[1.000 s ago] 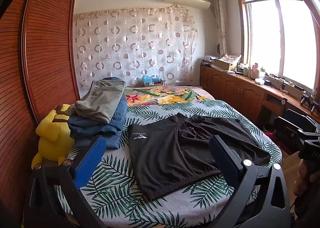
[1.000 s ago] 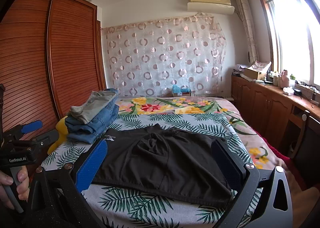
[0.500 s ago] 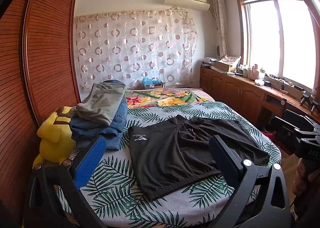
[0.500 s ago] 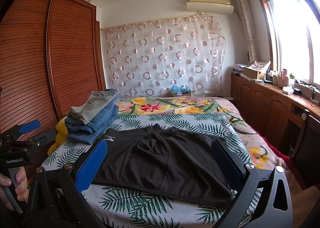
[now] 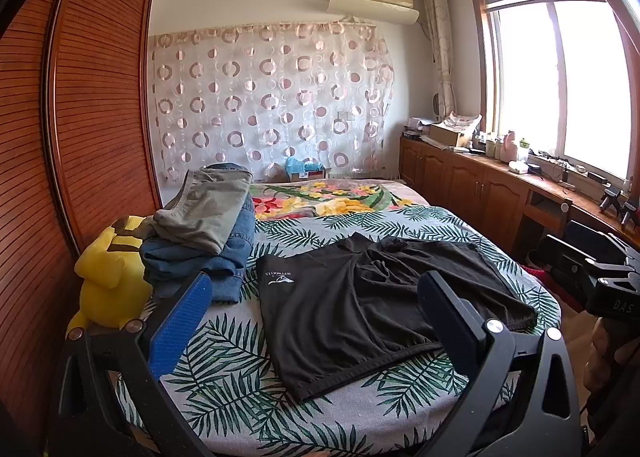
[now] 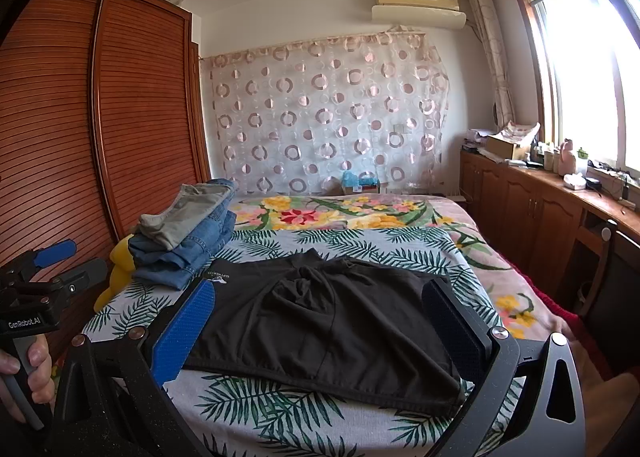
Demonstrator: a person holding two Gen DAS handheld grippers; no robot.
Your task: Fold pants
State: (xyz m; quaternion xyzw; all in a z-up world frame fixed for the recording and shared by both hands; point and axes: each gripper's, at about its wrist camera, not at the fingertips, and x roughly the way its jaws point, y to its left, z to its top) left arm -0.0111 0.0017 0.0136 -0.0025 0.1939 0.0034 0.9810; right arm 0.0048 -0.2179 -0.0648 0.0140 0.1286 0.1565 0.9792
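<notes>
Your left gripper (image 5: 308,305) hangs above the bed's (image 5: 248,409) near edge, jaws spread wide, gripping nothing. Your right gripper (image 6: 316,313) hovers level beside it, equally wide. Your left hand (image 6: 28,373) wraps its grey handle.

The near edge of the bed (image 5: 340,425) is cut off by the lower frame border and by the bodies of both grippers. Part of the black pants (image 5: 360,309) is covered by the right finger (image 5: 448,309) of the left gripper (image 5: 312,309); in the right wrist view, both outer edges of the pants are hidden behind the right gripper (image 6: 320,317). The yellow plush toy (image 5: 106,289) is largely concealed by the stack of folded clothes (image 5: 208,233), at the left of the frame. The small items on the counter (image 5: 520,161) under the window are too small to be identified. The white print on the pants cannot be read. At the right edge, the hand (image 5: 608,353) is cut off.
</notes>
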